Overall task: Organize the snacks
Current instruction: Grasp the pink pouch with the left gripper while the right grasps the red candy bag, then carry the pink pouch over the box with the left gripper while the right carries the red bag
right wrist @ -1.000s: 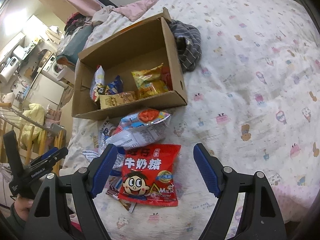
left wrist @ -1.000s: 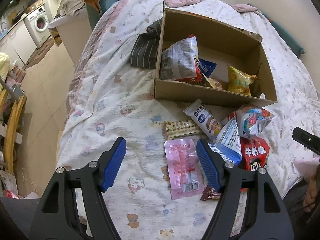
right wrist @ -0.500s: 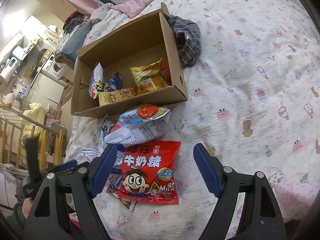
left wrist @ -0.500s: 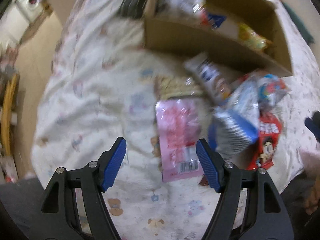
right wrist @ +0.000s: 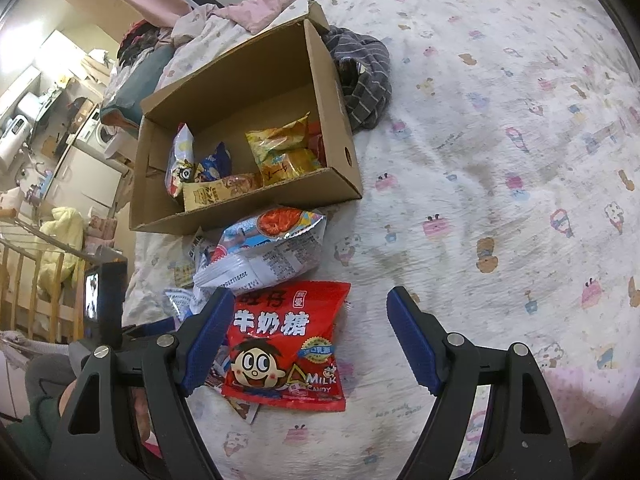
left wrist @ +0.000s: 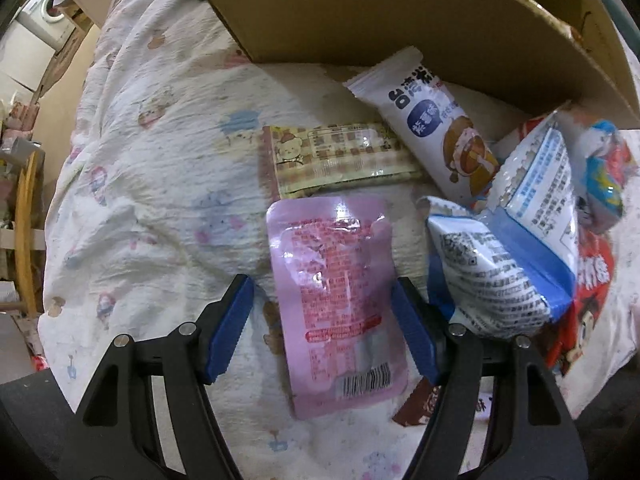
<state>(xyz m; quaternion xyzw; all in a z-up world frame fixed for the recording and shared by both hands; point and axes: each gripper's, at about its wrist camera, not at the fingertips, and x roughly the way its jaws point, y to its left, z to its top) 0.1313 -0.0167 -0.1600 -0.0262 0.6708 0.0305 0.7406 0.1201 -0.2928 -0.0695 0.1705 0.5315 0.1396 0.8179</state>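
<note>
My left gripper [left wrist: 322,320] is open, its blue pads on either side of a flat pink pouch [left wrist: 334,280] lying on the bedsheet. Beyond it lie a beige checked packet [left wrist: 336,160], a white bar wrapper [left wrist: 432,128] and a blue-white bag [left wrist: 512,256]. The cardboard box [left wrist: 400,20] stands just behind them. My right gripper [right wrist: 310,334] is open above a red milk candy bag [right wrist: 286,344]. A silver-blue bag [right wrist: 272,248] lies between it and the box [right wrist: 256,208], which holds several snack packets.
A striped grey cloth [right wrist: 364,76] lies beside the box's far corner. The left hand-held gripper body [right wrist: 104,296] shows at the left of the right wrist view. The bed's edge drops off at the left, with a wooden rail [left wrist: 24,216] below.
My left gripper has moved forward and down toward the snacks, so the pink pouch now lies between its pads. My right gripper has barely moved.
</note>
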